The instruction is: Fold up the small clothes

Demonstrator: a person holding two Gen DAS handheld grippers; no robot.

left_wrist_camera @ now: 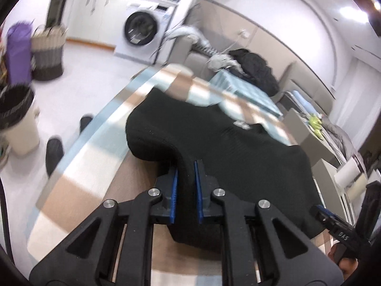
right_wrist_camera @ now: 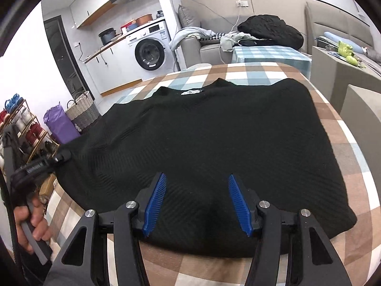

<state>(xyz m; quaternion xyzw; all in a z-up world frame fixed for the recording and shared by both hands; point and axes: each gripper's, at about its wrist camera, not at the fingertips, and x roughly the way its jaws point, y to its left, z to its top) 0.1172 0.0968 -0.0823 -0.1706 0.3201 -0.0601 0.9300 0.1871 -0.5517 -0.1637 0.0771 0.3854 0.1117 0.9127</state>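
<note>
A black ribbed knit garment [right_wrist_camera: 209, 138] lies spread on the checked tablecloth [right_wrist_camera: 352, 157], neck label at the far side. My left gripper [left_wrist_camera: 185, 174] is shut on a lifted fold at the garment's [left_wrist_camera: 214, 143] left edge; it also shows in the right wrist view [right_wrist_camera: 60, 156]. My right gripper [right_wrist_camera: 196, 183] is open, its blue pads [right_wrist_camera: 154, 202] just above the garment's near hem. Its tip shows in the left wrist view [left_wrist_camera: 319, 211] at the garment's right edge.
A washing machine [right_wrist_camera: 150, 52] stands at the back. A sofa with a dark bundle [right_wrist_camera: 269, 28] and a small checked table [right_wrist_camera: 266, 53] are beyond the table. Baskets [right_wrist_camera: 83, 110], a purple bag [right_wrist_camera: 60, 125] and a shoe rack [right_wrist_camera: 21, 124] stand on the left floor.
</note>
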